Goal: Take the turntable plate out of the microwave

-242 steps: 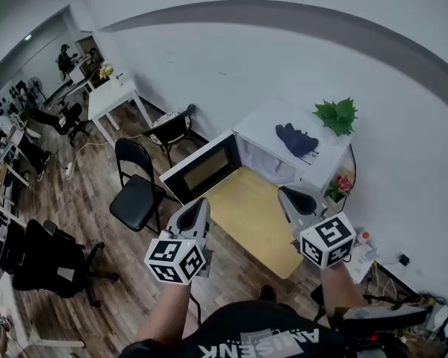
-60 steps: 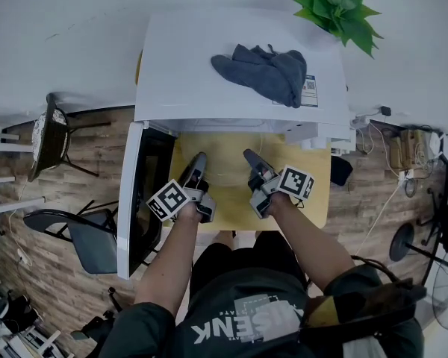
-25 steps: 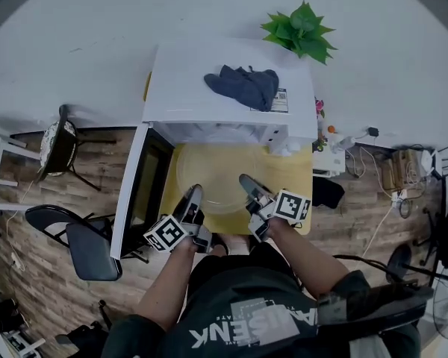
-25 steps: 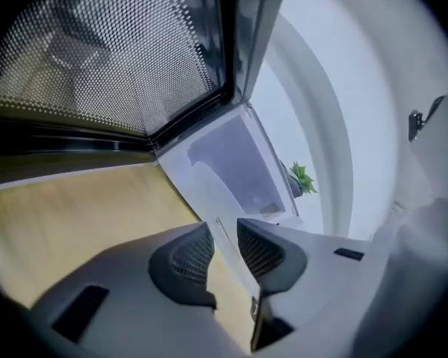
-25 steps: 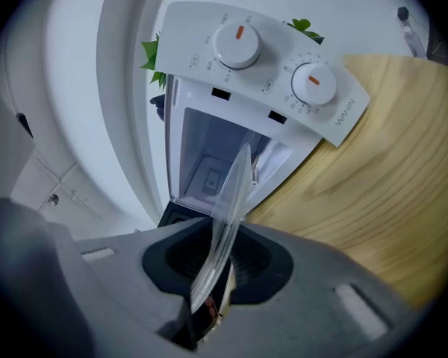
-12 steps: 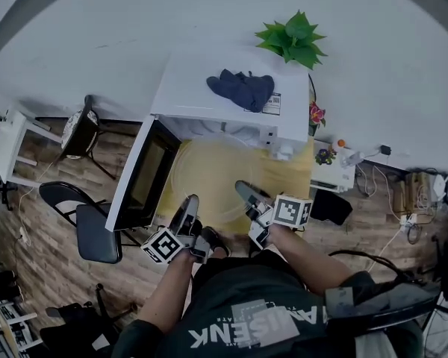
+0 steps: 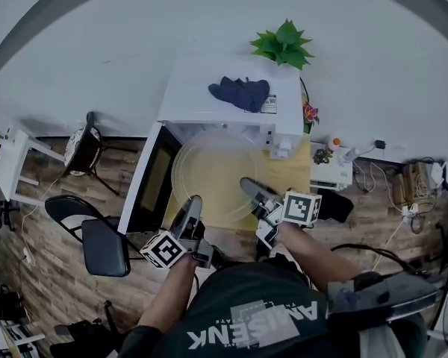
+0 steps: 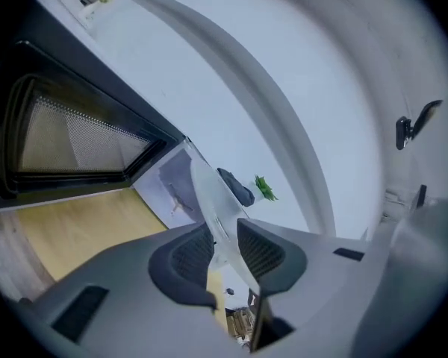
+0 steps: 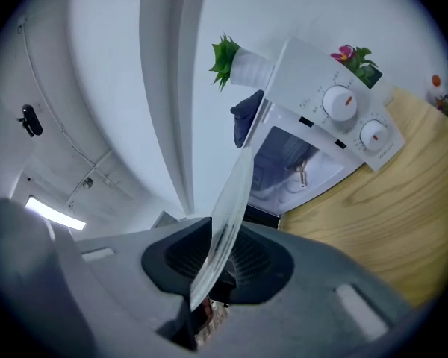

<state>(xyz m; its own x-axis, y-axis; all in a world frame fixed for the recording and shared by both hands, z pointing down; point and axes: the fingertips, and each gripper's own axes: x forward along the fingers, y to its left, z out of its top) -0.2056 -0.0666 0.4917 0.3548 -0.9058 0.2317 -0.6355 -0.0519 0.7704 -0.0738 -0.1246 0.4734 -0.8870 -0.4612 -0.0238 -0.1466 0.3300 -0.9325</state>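
The only lettering that comes close to reading is on the person's dark shirt [image 7: 263, 321]. Large white capitals, upside down in the head view, look like "AMISENK", though the first letters are unsure. The smaller print beside them is too blurred to read.

A small printed label [image 7: 269, 104] lies on the white top of the microwave [image 7: 201, 99], its text too small to make out.

In the right gripper view, fine markings ring the two dials [image 9: 341, 104] and cannot be read.

The cube [image 7: 163, 250] on the left gripper [image 7: 192, 206] and the cube [image 7: 302, 207] on the right gripper [image 7: 248, 186] carry black-and-white square markers, no letters.
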